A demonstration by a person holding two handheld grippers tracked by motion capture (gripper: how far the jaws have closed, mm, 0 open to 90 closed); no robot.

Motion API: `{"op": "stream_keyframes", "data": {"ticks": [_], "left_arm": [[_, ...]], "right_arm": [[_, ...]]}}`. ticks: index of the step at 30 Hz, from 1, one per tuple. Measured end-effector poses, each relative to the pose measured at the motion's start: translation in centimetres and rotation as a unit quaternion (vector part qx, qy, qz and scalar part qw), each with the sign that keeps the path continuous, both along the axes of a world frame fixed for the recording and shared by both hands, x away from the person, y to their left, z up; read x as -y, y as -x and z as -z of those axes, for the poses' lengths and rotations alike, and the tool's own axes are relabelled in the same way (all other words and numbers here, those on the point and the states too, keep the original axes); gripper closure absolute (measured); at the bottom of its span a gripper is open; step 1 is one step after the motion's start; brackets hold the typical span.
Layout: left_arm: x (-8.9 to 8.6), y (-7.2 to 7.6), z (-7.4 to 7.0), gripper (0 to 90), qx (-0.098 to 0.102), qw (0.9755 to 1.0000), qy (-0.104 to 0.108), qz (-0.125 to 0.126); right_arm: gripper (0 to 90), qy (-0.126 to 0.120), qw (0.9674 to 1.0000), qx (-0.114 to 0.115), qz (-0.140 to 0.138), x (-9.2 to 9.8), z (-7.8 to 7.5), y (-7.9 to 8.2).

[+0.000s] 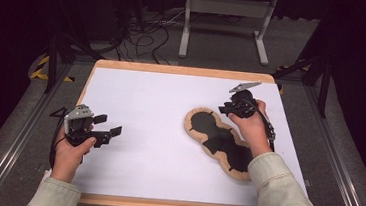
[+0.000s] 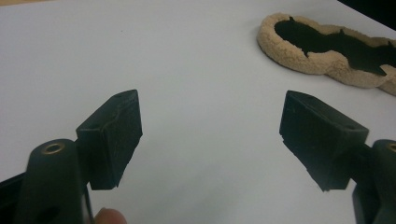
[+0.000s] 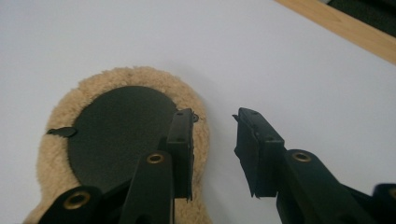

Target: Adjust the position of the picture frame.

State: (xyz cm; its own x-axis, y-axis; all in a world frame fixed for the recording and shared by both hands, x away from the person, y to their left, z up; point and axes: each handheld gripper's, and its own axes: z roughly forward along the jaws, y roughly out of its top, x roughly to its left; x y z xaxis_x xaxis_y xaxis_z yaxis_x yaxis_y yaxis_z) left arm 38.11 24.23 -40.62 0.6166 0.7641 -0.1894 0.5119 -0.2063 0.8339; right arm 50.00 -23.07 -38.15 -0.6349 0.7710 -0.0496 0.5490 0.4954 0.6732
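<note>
A peanut-shaped pad point(image 1: 218, 140) with a tan fleece rim and a black inner face lies flat on the white sheet, right of the middle. My right gripper point(image 1: 224, 108) hovers at the pad's far end; in the right gripper view its jaws point(image 3: 214, 116) stand partly apart with nothing between them. Its left jaw is over the fleece rim of the pad point(image 3: 116, 126) and its right jaw over bare sheet. My left gripper point(image 1: 109, 125) is held at the table's left, well apart from the pad point(image 2: 308, 63), its jaws point(image 2: 212, 100) wide open and empty.
The white sheet point(image 1: 150, 110) covers a wooden-edged table point(image 1: 162, 204). Its far right edge point(image 3: 341, 23) is close beyond the right gripper. A grey metal stand point(image 1: 226, 21) and loose cables point(image 1: 146, 39) lie on the floor behind the table.
</note>
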Motion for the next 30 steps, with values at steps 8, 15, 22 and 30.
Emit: {"op": "stream_keyframes", "data": {"ticks": [8, 15, 22, 30], "left_arm": [[0.2, -0.4, 0.3, 21.9, -0.005, 1.0000, -0.001, 0.004], [0.4, -0.8, 0.5, 21.8, -0.003, 0.9999, -0.008, 0.010], [0.8, -0.9, 0.7, 21.8, -0.012, 0.9999, -0.006, 0.010], [1.2, -1.1, 0.8, 21.7, -0.014, 0.9997, -0.008, 0.016]], "right_arm": [[73.2, 0.026, 0.9988, -0.029, 0.030, -0.2, 1.9, -2.0], [78.3, 0.044, 0.9959, -0.062, 0.048, 0.0, 3.7, -3.0], [89.8, 0.046, 0.9951, -0.083, 0.029, -1.2, 4.5, -2.9], [90.0, 0.052, 0.9957, -0.076, 0.016, -2.8, 4.4, -2.2]]}}
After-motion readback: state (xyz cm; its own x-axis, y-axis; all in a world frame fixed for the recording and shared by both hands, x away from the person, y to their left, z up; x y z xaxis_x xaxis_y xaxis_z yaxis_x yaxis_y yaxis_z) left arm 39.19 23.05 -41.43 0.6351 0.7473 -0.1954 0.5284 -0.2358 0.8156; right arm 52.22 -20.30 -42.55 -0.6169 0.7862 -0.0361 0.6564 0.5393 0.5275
